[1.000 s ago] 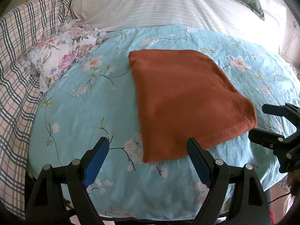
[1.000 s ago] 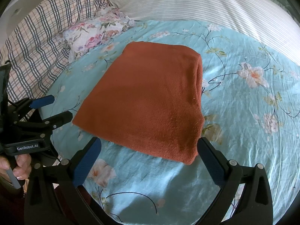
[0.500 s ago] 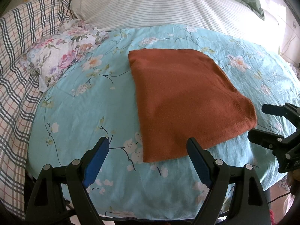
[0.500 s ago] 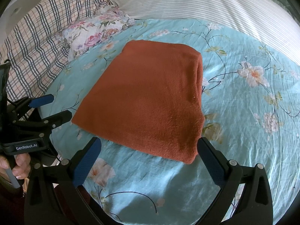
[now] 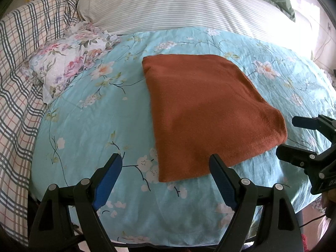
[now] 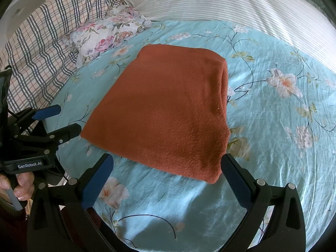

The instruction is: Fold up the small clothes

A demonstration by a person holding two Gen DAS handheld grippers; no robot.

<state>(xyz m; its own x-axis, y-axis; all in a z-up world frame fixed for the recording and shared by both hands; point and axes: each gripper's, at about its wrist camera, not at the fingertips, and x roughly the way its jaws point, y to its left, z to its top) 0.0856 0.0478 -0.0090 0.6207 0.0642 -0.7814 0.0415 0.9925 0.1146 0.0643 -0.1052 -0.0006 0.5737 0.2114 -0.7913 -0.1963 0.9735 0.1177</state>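
A rust-orange cloth point(image 5: 208, 113) point(image 6: 166, 109) lies folded into a flat rectangle on the turquoise floral bedsheet point(image 5: 88, 126) point(image 6: 273, 126). My left gripper point(image 5: 166, 163) is open and empty, hovering just short of the cloth's near left corner. My right gripper point(image 6: 166, 163) is open too, with the cloth's near right corner just beyond its fingers. Each gripper also shows at the other view's edge: the right gripper point(image 5: 294, 136) at the right, the left gripper point(image 6: 65, 119) at the left, held by a hand point(image 6: 21, 184).
A floral-print fabric bundle point(image 5: 69, 63) point(image 6: 107, 35) lies at the back left. A plaid blanket point(image 5: 16, 73) point(image 6: 37, 42) runs along the left side. A striped pillow point(image 5: 178, 6) point(image 6: 231, 2) spans the back. The sheet's near edge drops off below the grippers.
Almost nothing differs: the cloth lies where it was and both grippers stay open in nearly the same spots.
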